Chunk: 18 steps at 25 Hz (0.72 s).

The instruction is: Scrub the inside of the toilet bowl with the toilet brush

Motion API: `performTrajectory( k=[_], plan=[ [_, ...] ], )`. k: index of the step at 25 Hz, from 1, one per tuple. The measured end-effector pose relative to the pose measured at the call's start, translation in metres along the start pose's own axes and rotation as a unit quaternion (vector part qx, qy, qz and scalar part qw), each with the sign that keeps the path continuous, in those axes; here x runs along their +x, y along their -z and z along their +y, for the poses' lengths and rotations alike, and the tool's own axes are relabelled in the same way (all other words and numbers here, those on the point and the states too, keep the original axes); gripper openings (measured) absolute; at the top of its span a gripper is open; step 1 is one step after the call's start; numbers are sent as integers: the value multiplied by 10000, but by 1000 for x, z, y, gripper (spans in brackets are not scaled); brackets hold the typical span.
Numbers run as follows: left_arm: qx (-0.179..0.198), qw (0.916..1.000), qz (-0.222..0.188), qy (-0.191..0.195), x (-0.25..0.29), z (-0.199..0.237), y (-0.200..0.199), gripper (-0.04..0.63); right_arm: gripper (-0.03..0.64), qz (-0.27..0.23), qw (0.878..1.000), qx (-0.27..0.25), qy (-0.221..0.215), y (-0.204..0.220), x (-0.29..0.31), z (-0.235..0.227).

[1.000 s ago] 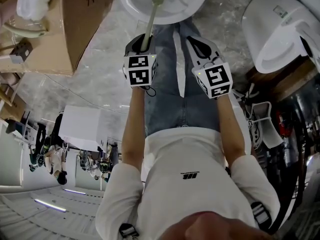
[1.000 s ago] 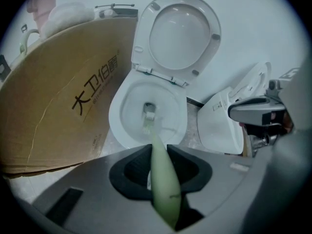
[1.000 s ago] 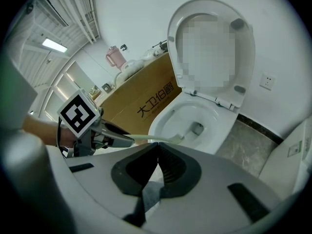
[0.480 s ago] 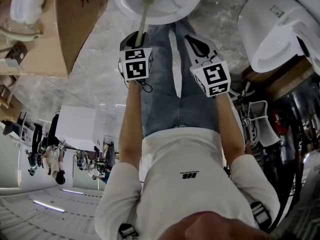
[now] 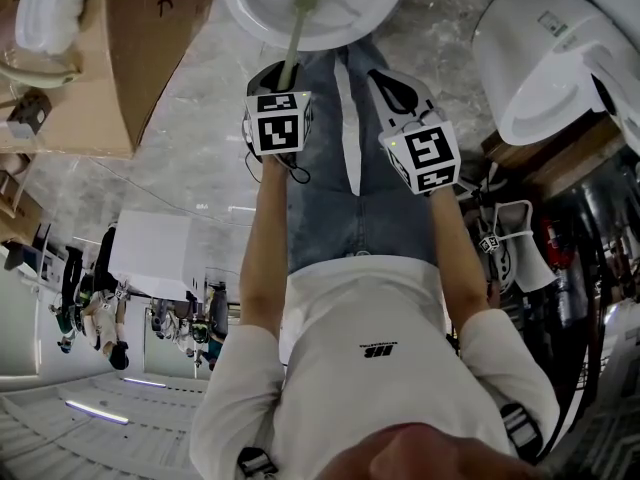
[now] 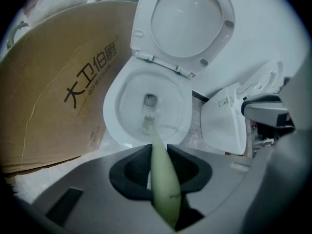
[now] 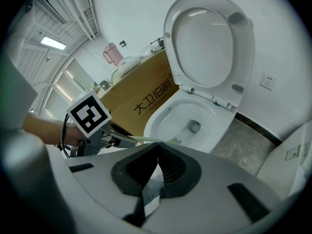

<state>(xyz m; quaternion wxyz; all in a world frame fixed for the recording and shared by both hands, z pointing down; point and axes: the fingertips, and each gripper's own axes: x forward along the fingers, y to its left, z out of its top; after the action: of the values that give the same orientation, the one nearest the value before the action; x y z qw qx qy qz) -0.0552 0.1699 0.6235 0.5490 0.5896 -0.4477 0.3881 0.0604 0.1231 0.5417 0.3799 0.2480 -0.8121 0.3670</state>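
Toilet brush (image 5: 296,30) nudged right, glossy white bowl (image 5: 245,13)

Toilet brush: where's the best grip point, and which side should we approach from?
Grip the toilet brush on the thick upper end of its pale green handle, coming from the front of the toilet bowl, in line with the shaft. The handle widens there, and the bristle head points down into the bowl. The left gripper is shut on exactly that part.
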Motion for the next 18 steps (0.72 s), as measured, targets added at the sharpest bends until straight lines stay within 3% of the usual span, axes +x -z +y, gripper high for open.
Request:
performTrajectory(
  k=[9, 18],
  plan=[
    [-531, 9983, -62, 211, 8, -6, -3, 104, -5, 9, 10000, 92, -5, 1, 0, -7],
    [-1288, 9901, -170, 530, 15, -20, -10, 104, -5, 55, 9999, 147, -3, 3, -1, -14]
  ],
)
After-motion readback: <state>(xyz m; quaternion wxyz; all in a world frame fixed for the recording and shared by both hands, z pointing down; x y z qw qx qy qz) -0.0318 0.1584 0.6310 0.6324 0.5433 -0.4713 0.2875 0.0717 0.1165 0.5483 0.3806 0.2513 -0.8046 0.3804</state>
